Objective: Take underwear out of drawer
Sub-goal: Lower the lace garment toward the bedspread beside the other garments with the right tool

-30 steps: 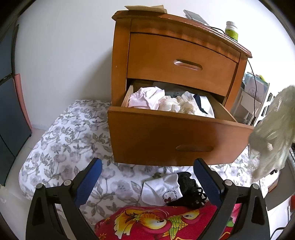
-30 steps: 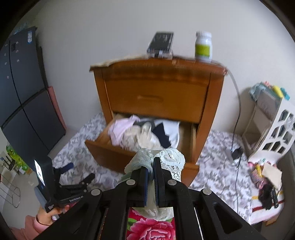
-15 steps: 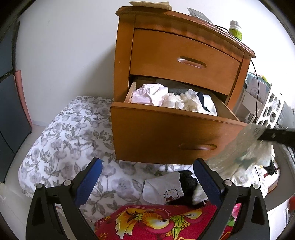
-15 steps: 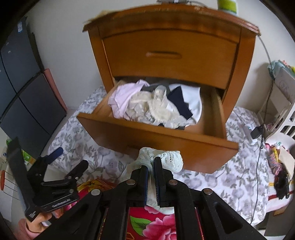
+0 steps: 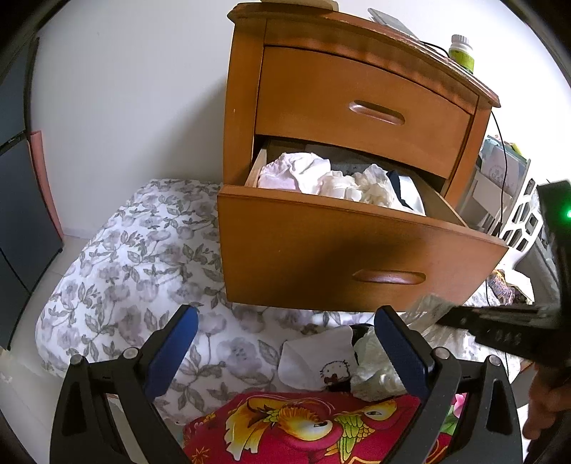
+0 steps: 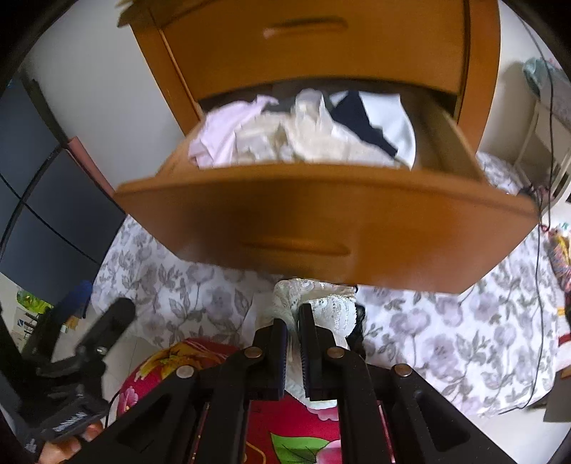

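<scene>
The wooden nightstand's lower drawer stands pulled out, with pink, cream, white and dark underwear heaped inside. My right gripper is shut on a cream lace piece of underwear, low in front of the drawer and just above the floral bedding. From the left wrist view that gripper comes in from the right as a black arm. On the bedding lies a small pile: a white cartoon-print piece, a dark one and cream lace. My left gripper stands open, empty, over the bedding.
A grey floral quilt covers the floor, with a red flowered cushion nearest me. On the nightstand top sit a phone and a green-labelled bottle. A white shelf unit and a cable stand at the right.
My right gripper has come down with the lace underwear from drawer height to just above the pile on the bedding. The left gripper has stayed put, open.
</scene>
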Action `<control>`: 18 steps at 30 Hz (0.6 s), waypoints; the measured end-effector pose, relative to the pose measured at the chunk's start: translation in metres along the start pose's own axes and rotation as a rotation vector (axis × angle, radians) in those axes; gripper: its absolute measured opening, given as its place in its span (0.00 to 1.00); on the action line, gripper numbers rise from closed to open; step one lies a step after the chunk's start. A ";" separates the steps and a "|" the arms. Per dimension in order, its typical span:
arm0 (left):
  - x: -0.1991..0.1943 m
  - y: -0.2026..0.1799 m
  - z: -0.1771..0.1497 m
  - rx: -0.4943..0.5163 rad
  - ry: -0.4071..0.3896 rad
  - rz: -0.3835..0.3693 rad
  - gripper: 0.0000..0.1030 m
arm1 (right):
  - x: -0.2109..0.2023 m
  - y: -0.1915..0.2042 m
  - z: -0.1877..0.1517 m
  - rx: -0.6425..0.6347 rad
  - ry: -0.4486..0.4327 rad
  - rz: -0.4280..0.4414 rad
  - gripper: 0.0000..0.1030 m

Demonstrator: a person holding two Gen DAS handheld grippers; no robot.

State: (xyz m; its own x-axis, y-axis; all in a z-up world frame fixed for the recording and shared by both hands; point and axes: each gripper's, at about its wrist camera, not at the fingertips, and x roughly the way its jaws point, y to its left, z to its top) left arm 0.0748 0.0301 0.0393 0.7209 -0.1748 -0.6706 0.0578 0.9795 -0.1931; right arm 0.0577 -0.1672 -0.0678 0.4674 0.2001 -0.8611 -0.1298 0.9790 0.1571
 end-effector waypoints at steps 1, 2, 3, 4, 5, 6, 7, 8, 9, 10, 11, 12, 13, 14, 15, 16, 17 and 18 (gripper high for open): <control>0.000 0.000 0.000 0.000 0.003 0.000 0.96 | 0.003 0.000 -0.001 0.000 0.007 -0.003 0.08; 0.001 0.000 -0.001 0.000 0.006 0.001 0.96 | 0.006 -0.001 -0.002 0.001 0.013 -0.005 0.08; 0.001 0.000 -0.001 0.001 0.008 0.001 0.96 | 0.010 -0.001 -0.003 0.003 0.020 -0.010 0.08; 0.002 0.000 -0.001 0.002 0.010 0.001 0.96 | 0.013 -0.002 -0.003 0.004 0.025 -0.015 0.08; 0.002 0.000 -0.002 0.003 0.012 0.002 0.96 | 0.015 -0.002 -0.004 0.005 0.028 -0.020 0.08; 0.002 0.000 -0.002 0.003 0.013 0.002 0.96 | 0.017 -0.002 -0.005 0.007 0.033 -0.024 0.08; 0.002 0.000 -0.002 0.004 0.014 0.002 0.96 | 0.019 -0.003 -0.005 0.011 0.037 -0.026 0.08; 0.003 0.000 -0.002 0.004 0.015 0.003 0.96 | 0.020 -0.003 -0.006 0.014 0.042 -0.025 0.08; 0.003 0.000 -0.002 0.003 0.016 0.004 0.96 | 0.021 -0.003 -0.008 0.017 0.044 -0.024 0.08; 0.003 0.000 -0.002 0.003 0.017 0.004 0.96 | 0.021 -0.004 -0.009 0.020 0.046 -0.024 0.08; 0.003 0.000 -0.002 0.003 0.018 0.005 0.96 | 0.021 -0.004 -0.010 0.022 0.047 -0.027 0.08; 0.003 0.000 -0.002 0.003 0.019 0.005 0.96 | 0.020 -0.004 -0.010 0.022 0.044 -0.029 0.08; 0.003 0.000 -0.002 0.003 0.020 0.006 0.96 | 0.018 -0.004 -0.011 0.022 0.040 -0.032 0.08; 0.003 0.000 -0.002 0.004 0.021 0.006 0.96 | 0.017 -0.004 -0.011 0.024 0.036 -0.034 0.08; 0.003 0.000 -0.002 0.005 0.022 0.006 0.96 | 0.015 -0.005 -0.011 0.029 0.031 -0.035 0.08; 0.003 0.000 -0.002 0.006 0.022 0.006 0.96 | 0.013 -0.006 -0.011 0.037 0.027 -0.040 0.08; 0.003 -0.001 -0.002 0.007 0.023 0.007 0.96 | 0.012 -0.008 -0.011 0.044 0.025 -0.044 0.12; 0.003 -0.001 -0.003 0.008 0.023 0.007 0.96 | 0.010 -0.009 -0.012 0.050 0.024 -0.047 0.20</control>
State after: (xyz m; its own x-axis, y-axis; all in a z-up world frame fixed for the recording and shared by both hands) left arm 0.0755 0.0285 0.0353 0.7050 -0.1702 -0.6885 0.0587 0.9814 -0.1826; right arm 0.0535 -0.1747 -0.0837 0.4505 0.1536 -0.8795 -0.0642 0.9881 0.1397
